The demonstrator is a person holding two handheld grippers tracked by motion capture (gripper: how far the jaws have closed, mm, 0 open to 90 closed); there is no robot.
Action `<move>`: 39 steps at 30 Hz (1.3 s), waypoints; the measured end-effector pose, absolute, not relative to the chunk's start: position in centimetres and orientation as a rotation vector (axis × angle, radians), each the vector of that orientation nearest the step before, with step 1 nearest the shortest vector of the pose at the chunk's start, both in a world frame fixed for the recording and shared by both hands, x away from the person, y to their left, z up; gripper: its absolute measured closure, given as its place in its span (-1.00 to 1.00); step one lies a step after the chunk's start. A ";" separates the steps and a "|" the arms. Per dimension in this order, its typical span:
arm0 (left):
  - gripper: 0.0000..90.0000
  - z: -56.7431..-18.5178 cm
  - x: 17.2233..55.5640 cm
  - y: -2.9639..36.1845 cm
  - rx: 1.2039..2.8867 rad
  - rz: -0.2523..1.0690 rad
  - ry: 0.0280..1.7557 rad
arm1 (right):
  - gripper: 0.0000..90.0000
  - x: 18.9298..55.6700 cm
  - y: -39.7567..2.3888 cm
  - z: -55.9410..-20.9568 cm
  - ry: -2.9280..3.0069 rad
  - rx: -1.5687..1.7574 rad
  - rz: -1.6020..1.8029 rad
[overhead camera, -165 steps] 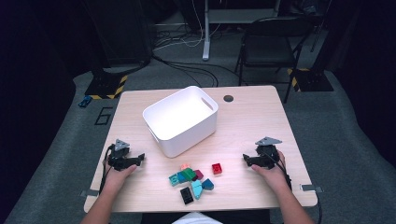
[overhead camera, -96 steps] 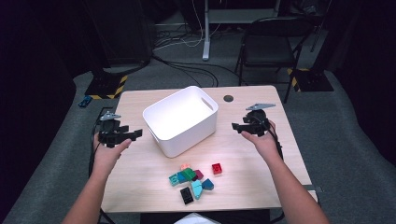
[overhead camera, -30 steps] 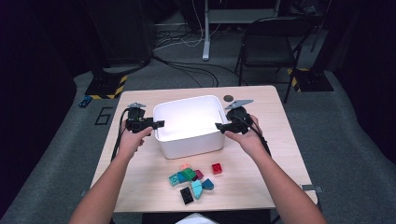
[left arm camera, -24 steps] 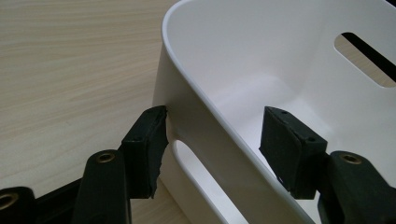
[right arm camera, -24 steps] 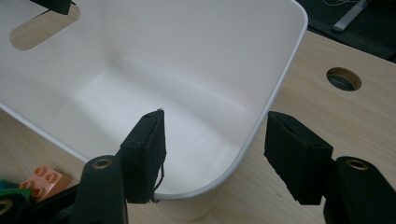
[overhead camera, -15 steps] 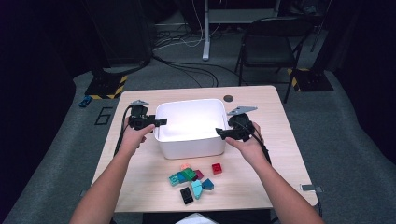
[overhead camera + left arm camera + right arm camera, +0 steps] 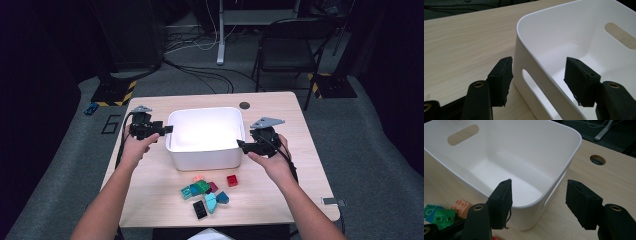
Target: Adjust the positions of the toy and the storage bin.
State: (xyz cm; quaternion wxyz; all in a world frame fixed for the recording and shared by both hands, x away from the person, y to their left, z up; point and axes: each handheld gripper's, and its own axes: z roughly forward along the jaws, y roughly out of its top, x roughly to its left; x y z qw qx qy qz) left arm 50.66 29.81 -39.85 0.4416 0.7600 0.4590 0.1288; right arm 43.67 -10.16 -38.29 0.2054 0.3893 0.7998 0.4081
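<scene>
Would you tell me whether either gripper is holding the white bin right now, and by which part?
Neither holds it. Each gripper, left and right, straddles an end wall of the white bin with pads clear.

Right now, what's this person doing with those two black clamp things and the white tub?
A person holds a gripper in each hand at a wooden table. The left gripper and the right gripper each straddle an end wall of the empty white bin, one jaw inside and one outside. The jaws stand open, not pressing the walls. A cluster of toy building bricks lies on the table in front of the bin.
</scene>
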 end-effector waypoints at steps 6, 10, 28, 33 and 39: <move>-0.13 -38.2 48.4 30.6 1.889 0.372 1.105 | -0.14 42.1 -11.0 -37.7 2.221 1.067 1.167; -0.15 -37.7 47.1 31.2 1.887 0.371 1.104 | -0.13 40.8 -11.8 -37.7 2.215 1.063 1.171; -0.17 -38.8 43.8 32.7 1.874 0.436 1.126 | -0.03 38.8 -13.1 -42.5 2.196 1.115 1.160; -0.17 -38.8 43.4 32.9 1.882 0.454 1.107 | 0.01 38.5 -12.6 -44.2 2.220 1.110 1.142; -0.17 -38.4 42.8 33.7 1.880 0.449 1.089 | 0.07 38.3 -12.3 -45.6 2.246 1.119 1.154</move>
